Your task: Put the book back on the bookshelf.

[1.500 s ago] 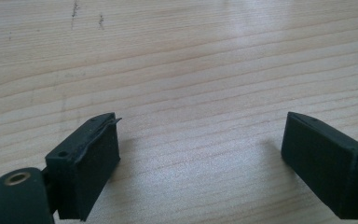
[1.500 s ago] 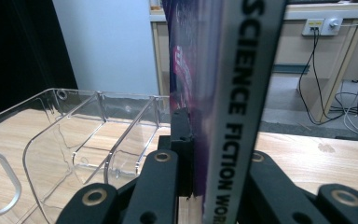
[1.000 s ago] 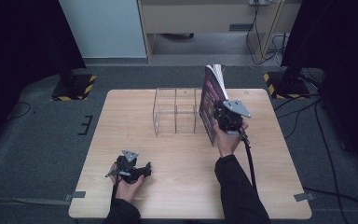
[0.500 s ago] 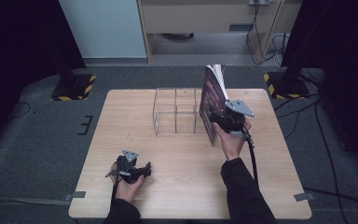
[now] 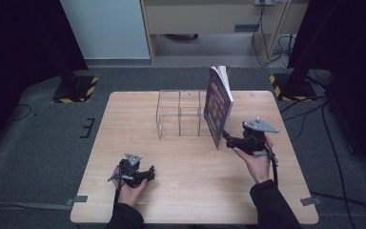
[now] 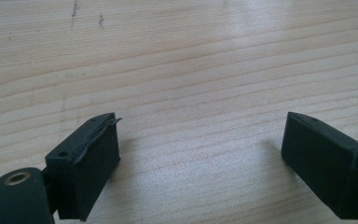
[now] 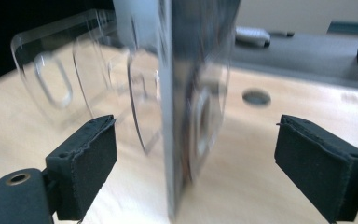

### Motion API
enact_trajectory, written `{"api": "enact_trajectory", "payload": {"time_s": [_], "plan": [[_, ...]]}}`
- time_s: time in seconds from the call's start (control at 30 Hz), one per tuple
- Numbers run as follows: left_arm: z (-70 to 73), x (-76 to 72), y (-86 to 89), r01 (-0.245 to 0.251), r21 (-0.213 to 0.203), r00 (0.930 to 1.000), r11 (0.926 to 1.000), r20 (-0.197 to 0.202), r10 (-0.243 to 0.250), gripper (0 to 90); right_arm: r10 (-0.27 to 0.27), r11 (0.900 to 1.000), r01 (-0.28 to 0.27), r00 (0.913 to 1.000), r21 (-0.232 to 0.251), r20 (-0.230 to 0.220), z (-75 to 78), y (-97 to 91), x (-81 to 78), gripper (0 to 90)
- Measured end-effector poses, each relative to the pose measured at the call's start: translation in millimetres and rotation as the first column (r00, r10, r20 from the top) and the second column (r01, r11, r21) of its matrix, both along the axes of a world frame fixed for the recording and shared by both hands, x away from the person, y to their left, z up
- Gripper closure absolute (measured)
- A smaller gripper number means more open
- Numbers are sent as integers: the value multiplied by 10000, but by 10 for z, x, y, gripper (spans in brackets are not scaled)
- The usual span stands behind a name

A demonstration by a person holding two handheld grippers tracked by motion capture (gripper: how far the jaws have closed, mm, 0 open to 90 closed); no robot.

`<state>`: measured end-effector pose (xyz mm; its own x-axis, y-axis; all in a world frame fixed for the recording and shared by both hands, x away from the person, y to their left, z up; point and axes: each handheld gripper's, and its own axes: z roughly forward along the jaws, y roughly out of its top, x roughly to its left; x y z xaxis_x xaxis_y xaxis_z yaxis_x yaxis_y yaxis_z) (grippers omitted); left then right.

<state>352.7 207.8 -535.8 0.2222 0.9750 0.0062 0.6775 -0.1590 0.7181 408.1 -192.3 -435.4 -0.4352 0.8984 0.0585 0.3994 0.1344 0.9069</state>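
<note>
Wooden table [image 5: 186,191] bears upright book [image 5: 218,102], spine nearest wide-open, just-released right gripper [image 5: 227,138]

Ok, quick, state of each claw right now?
Left claw: open, nothing between the pads, resting low over the table.
Right claw: just opened, pads clear of the upright book; holding nothing.

Nothing readable anywhere, honestly. Some pale print on the dark cover of the book [image 5: 217,106], but way too small and blurry to make out. No labels or numbers on the clear rack [image 5: 178,114] or the table [image 5: 190,181] either.
</note>
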Motion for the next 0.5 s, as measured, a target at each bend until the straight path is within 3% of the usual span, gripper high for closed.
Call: {"api": "enact_trajectory", "payload": {"time_s": [0.1,0.27,0.33,0.4,0.5], "plan": [[0,0,0,-1,-1,10000,10000,1,1,103,-3,9995,-7,9995,-303,-317,-168,-135,-83,124],[0,0,0,5,-6,10000,10000,-2,-5,103,-130,9995,106,9969,-310,-772,-441,-367,-201,124],[0,0,1,6,-8,10000,10000,-3,-6,102,-247,9982,184,9936,-577,-1103,-536,-441,-228,119],[0,1,1,10,-10,10000,10000,-6,-10,102,-392,9949,281,9926,-967,-1149,-620,-526,-267,116],[0,3,2,37,-26,10000,10000,-18,-37,100,-669,9918,491,9860,-1179,-1527,-741,-654,-313,115]]}}
